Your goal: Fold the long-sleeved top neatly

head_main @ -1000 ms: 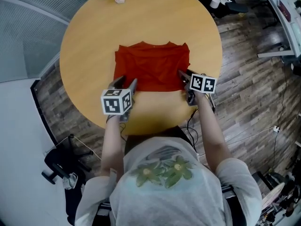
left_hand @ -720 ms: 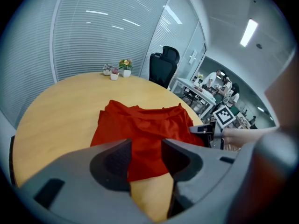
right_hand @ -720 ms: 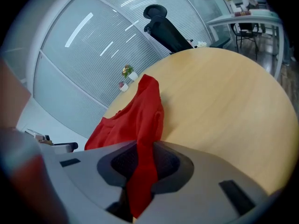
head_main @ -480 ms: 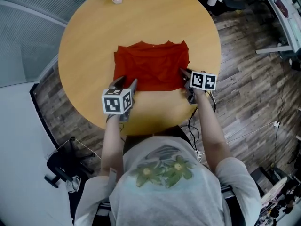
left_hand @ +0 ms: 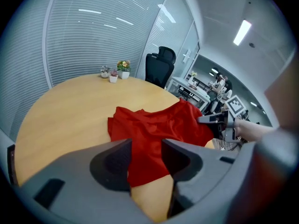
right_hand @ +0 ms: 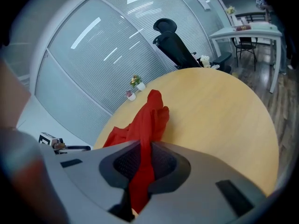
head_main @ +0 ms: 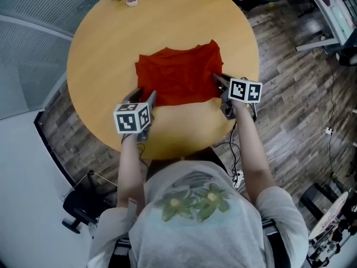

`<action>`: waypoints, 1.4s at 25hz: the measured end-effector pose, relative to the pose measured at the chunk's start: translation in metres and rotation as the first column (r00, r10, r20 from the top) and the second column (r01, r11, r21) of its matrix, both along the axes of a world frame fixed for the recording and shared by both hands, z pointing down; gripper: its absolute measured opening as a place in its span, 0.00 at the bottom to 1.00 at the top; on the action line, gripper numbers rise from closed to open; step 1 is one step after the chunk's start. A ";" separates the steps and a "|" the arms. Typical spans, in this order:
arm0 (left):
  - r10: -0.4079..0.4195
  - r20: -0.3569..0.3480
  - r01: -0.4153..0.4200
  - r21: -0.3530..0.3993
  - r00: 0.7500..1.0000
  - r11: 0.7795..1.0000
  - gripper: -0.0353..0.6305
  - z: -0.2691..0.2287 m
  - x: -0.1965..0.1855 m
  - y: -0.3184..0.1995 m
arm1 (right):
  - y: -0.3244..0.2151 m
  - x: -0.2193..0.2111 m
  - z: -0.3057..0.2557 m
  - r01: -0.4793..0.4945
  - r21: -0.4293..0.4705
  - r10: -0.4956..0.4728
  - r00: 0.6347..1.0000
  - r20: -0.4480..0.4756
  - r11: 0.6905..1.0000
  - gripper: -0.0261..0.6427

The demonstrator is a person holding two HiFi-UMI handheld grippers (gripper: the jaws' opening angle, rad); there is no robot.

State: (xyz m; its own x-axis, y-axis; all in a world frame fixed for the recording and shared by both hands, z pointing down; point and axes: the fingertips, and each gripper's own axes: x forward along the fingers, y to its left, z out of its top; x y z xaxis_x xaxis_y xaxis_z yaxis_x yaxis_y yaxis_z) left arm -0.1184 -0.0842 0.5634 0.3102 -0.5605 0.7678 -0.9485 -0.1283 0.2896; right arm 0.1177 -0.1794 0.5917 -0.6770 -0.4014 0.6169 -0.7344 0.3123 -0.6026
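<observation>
While the right gripper (head_main: 218,82) had just clamped onto the right edge of the long-sleeved top (head_main: 177,74) on the table (head_main: 167,21) and the left gripper (head_main: 144,95) hung open by its near-left corner, the fold looked barely started, so the left probably needed a grip next.

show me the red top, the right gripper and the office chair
top (head_main: 178,74), head view, middle of the fabric
right gripper (head_main: 216,79), head view, between its jaw tips at the top's edge
chair (left_hand: 159,70), left gripper view, backrest
</observation>
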 end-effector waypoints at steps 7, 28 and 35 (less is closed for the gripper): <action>0.012 -0.014 -0.012 0.032 1.000 0.999 0.32 -0.013 -0.027 0.008 | 0.011 -0.041 -0.045 -0.003 0.037 0.002 1.000 0.022 0.999 0.13; 0.045 -0.059 -0.040 0.073 0.997 0.997 0.32 -0.021 -0.109 0.032 | 0.072 -0.252 -0.041 0.088 0.029 -0.081 0.980 -0.183 0.996 0.13; 0.081 -0.068 -0.077 0.058 0.994 0.995 0.32 -0.012 -0.116 0.036 | 0.082 -0.287 0.003 0.042 -0.045 -0.046 0.995 -0.089 0.998 0.27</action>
State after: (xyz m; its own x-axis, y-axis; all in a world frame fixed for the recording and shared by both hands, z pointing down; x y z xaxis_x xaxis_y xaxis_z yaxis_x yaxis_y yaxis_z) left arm -0.2344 -0.0486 0.5510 0.4074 -0.5730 0.7111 -0.9123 -0.2193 0.3459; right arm -0.1698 -0.0971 0.5942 -0.6345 -0.3446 0.6918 -0.7722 0.3209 -0.5484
